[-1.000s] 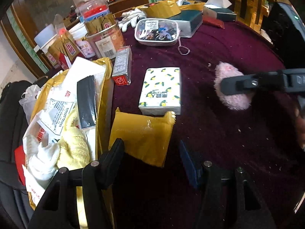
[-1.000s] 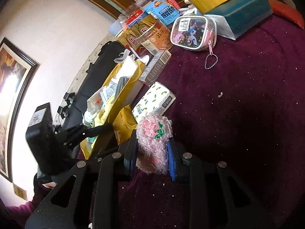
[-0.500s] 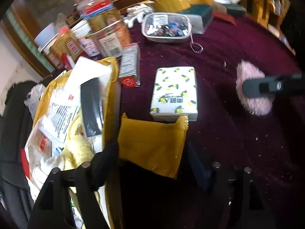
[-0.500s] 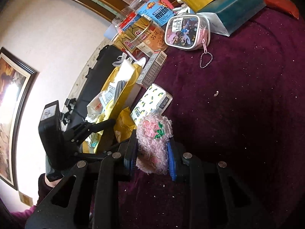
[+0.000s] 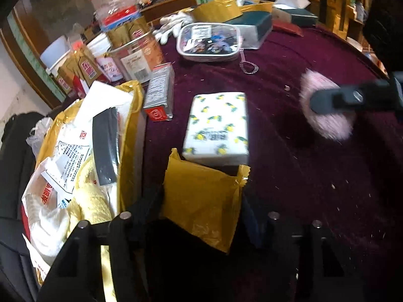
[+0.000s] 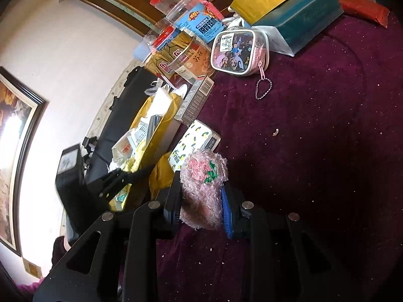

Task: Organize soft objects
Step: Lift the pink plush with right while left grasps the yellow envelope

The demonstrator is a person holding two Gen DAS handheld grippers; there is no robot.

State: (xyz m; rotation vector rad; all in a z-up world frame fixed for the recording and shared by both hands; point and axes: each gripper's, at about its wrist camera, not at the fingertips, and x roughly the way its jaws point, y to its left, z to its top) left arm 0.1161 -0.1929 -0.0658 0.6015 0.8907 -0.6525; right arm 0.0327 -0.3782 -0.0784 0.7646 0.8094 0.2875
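Observation:
My right gripper is shut on a fluffy pink soft toy with a green and pink embroidered patch, held just above the maroon tablecloth. The toy also shows in the left wrist view, blurred, at the right. My left gripper is open, its jaws on either side of a small yellow plastic bag. A lemon-print tissue pack lies just beyond that bag. A large yellow bag at the left holds a yellow towel, papers and white items.
A silver and red carton lies by the big bag. A clear cartoon pouch with a bead chain, snack jars, a teal box and white gloves crowd the far side. A black chair stands left.
My left gripper has moved forward, so the small yellow bag now sits between its jaws. My right gripper still holds the pink toy and has shifted slightly.

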